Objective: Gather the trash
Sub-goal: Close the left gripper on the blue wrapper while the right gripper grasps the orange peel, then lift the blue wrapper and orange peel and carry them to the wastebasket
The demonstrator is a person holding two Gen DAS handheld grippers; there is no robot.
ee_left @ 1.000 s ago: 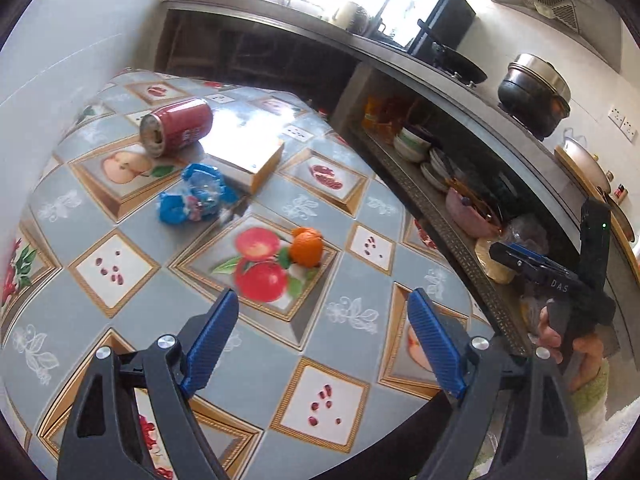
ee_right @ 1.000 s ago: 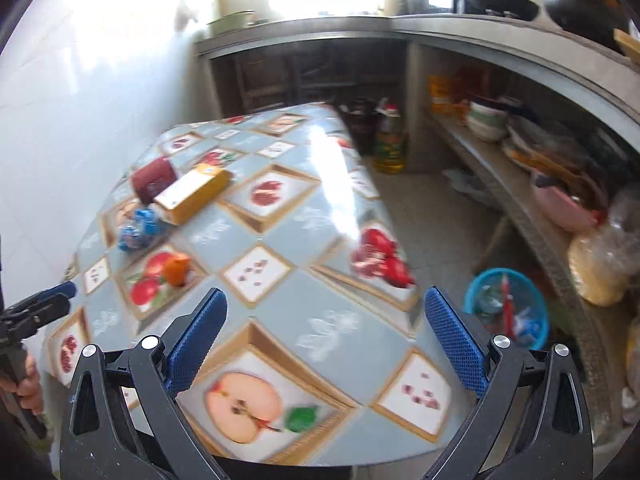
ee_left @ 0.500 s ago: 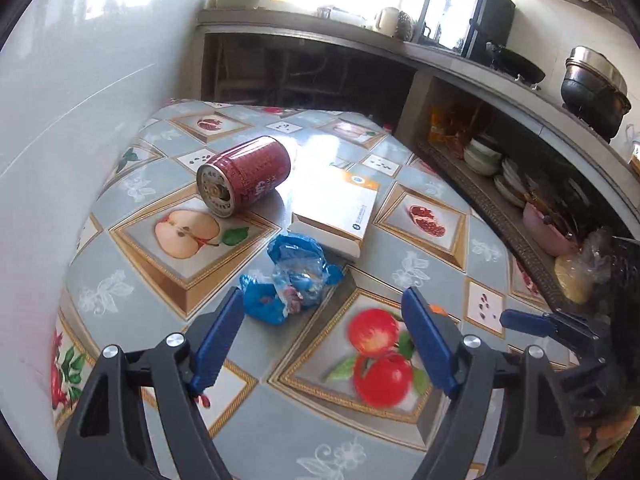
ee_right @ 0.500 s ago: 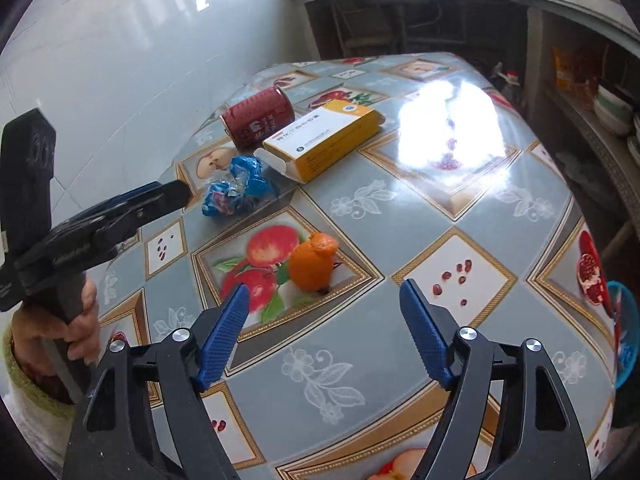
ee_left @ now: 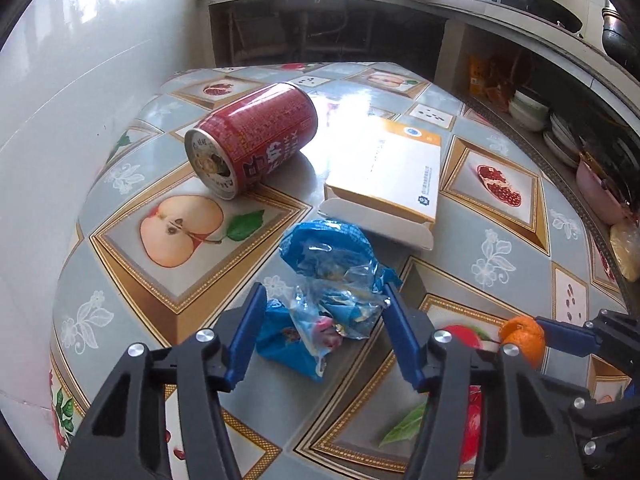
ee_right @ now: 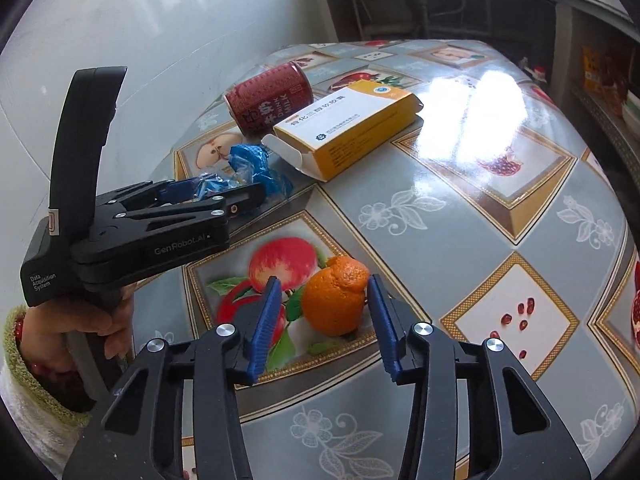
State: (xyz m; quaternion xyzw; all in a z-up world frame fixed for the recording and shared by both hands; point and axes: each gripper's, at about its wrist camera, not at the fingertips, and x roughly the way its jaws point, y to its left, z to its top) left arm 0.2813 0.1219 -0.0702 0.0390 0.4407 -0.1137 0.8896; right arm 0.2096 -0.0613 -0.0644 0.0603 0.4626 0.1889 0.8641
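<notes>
Left wrist view: the left gripper [ee_left: 322, 328] points down at a table covered in a fruit-patterned oilcloth [ee_left: 496, 248]. Its blue-padded jaws are closing and stand at a middling width, one on each side of a crumpled blue plastic wrapper [ee_left: 328, 280]; the wrapper lies on the cloth between them, the right pad at its edge, the left pad still apart from it. At the right edge of this view the right gripper's blue finger reaches an orange peel [ee_left: 522, 338]. Just beyond the wrapper lies a yellow-and-white carton [ee_left: 384, 172], flat, its near flap open. Left of the carton a red drink can [ee_left: 256, 140] lies on its side, its end turned toward the camera. A white tiled wall [ee_left: 80, 80] bounds the table on the left; shelves with bowls [ee_left: 532, 110] stand to the right, further back.

Right wrist view: the right gripper [ee_right: 322, 314] is likewise closing, its jaws at a narrow-to-middling width about the orange peel, which sits on a printed apple motif. The right pad is just beside the peel, the left pad apart from it. To the left, a hand [ee_right: 76, 324] in a green-cuffed sleeve holds the black body of the left gripper, whose tips are at the wrapper. Behind lie the carton and, farthest, the can, near the wall.
</notes>
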